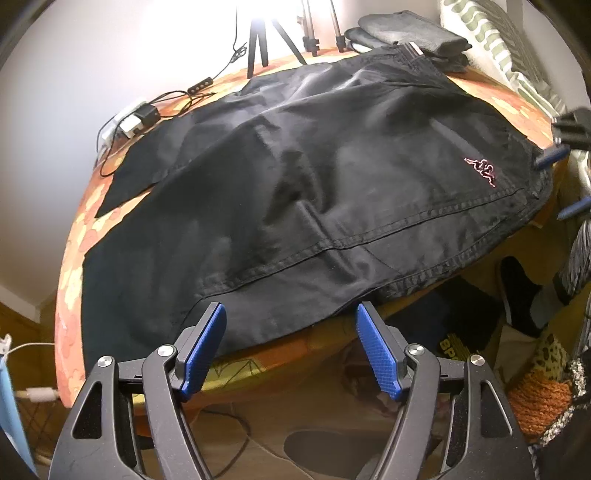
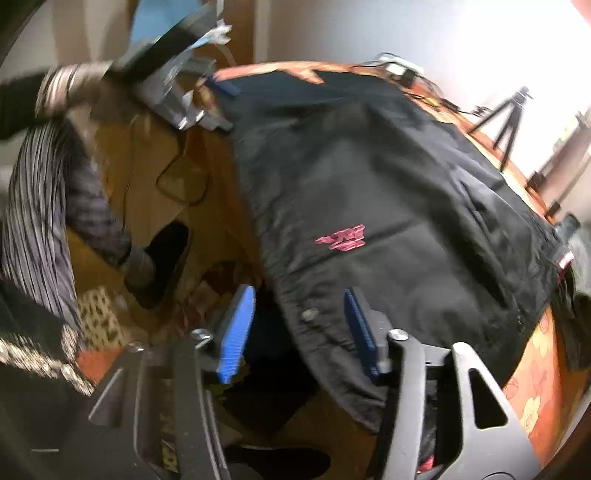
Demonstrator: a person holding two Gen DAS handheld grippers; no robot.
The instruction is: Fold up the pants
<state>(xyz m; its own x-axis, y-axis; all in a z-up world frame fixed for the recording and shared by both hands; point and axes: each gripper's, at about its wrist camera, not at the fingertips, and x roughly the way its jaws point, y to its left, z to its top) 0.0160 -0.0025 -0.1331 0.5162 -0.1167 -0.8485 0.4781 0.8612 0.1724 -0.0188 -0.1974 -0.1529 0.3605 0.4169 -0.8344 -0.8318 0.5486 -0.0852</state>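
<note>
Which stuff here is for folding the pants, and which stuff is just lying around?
For the job:
- black pants
- left gripper, open
- right gripper, open
- table they lie on

Just lying about:
- tripod
- charger and cables
- folded dark clothes
- shoe on the floor

Black pants (image 1: 295, 177) with a pink logo (image 1: 481, 171) at right; orange floral tablecloth (image 1: 74, 266) at left; blue gripper pads (image 1: 205, 350) below.

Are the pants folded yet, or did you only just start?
Just started. Done: the black pants lie spread over the orange table, one edge hanging off. In hand: nothing; the left gripper and right gripper are open at that edge. Left: all the folds.
</note>
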